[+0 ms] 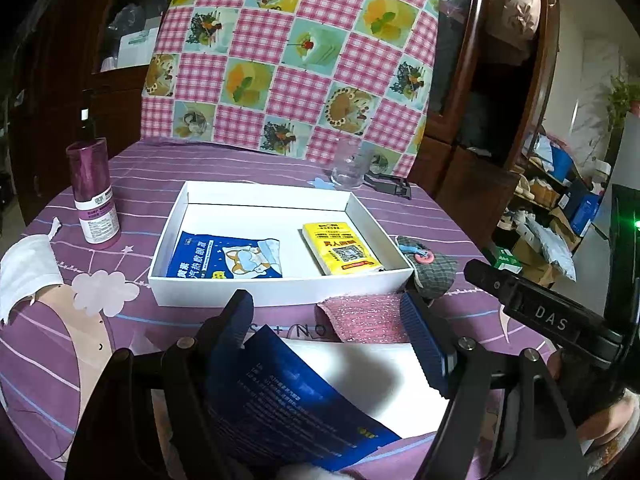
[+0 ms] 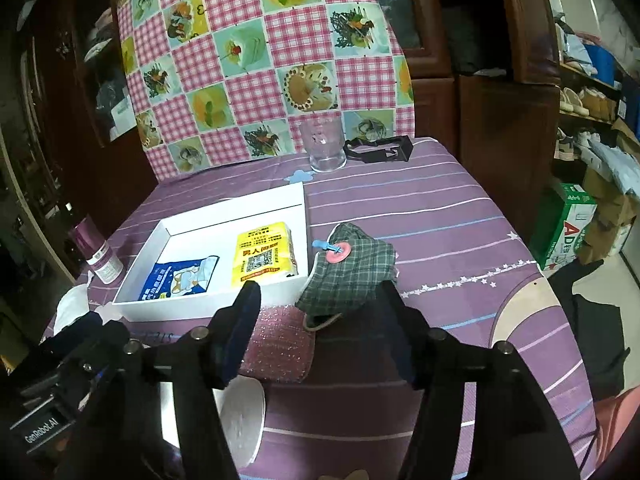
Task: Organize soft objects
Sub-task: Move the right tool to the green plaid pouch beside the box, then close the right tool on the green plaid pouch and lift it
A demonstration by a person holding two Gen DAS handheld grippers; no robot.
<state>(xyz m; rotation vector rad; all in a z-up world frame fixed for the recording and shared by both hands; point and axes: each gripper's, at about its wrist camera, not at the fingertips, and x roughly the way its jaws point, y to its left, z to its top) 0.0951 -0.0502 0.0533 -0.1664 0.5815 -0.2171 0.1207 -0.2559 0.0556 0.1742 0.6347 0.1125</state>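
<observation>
Table (image 2: 440, 216): purple striped cloth, the sorting surface.
White box (image 1: 276, 294): open tray already holding the blue eye-mask packet (image 1: 224, 258) and yellow tissue pack (image 1: 340, 250) (sorted, I judge).
Plaid cloth (image 2: 352, 272): outside the box, beside the pink scrubbing cloth (image 2: 280, 344).
Left gripper (image 1: 328, 336): jaws wide, gripping nothing; a blue sachet (image 1: 292, 396) lies below.
Right gripper (image 2: 320, 320): jaws apart, empty, facing the plaid cloth.
Right view only: toilet roll (image 2: 244, 420).

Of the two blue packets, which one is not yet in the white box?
The blue packet between the left gripper's jaws; the other blue packet lies inside the white box.
</observation>
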